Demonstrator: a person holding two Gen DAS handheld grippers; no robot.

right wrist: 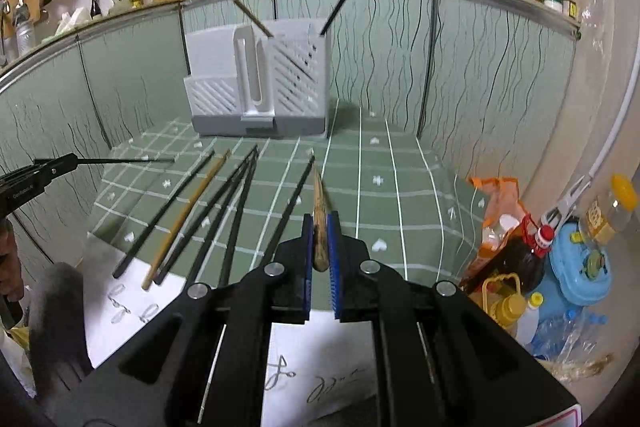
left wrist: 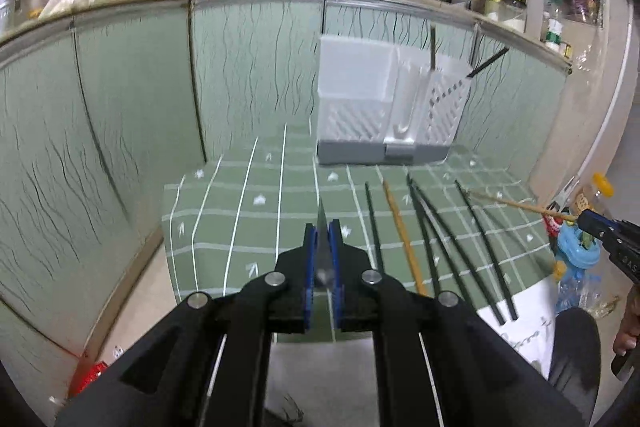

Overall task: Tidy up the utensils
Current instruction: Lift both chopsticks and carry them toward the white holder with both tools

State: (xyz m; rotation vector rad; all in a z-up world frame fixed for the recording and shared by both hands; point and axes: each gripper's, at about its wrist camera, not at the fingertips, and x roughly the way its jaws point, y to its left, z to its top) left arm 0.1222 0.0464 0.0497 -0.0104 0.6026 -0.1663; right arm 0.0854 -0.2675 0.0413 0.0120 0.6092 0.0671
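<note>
Above the green cloth (right wrist: pixel 400 187), both grippers clamped on chopsticks: left gripper (left wrist: pixel 322 239) dark chopstick (right wrist: pixel 120 159), right gripper (right wrist: pixel 320 231) wooden chopstick (right wrist: pixel 320 203), pointing forward.

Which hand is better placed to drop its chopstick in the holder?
Probably right gripper: its wooden chopstick points at the utensil holder end already holding chopsticks; left gripper lines up with the other end.

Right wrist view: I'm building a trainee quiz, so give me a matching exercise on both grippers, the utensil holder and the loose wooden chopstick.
1. left gripper
2. right gripper
3. utensil holder
4. loose wooden chopstick

A. lies flat on the green cloth
B. shut on a black chopstick
C. stands at the back of the cloth
D. shut on a second wooden chopstick

Pairs: 1-B, 2-D, 3-C, 4-A
</note>
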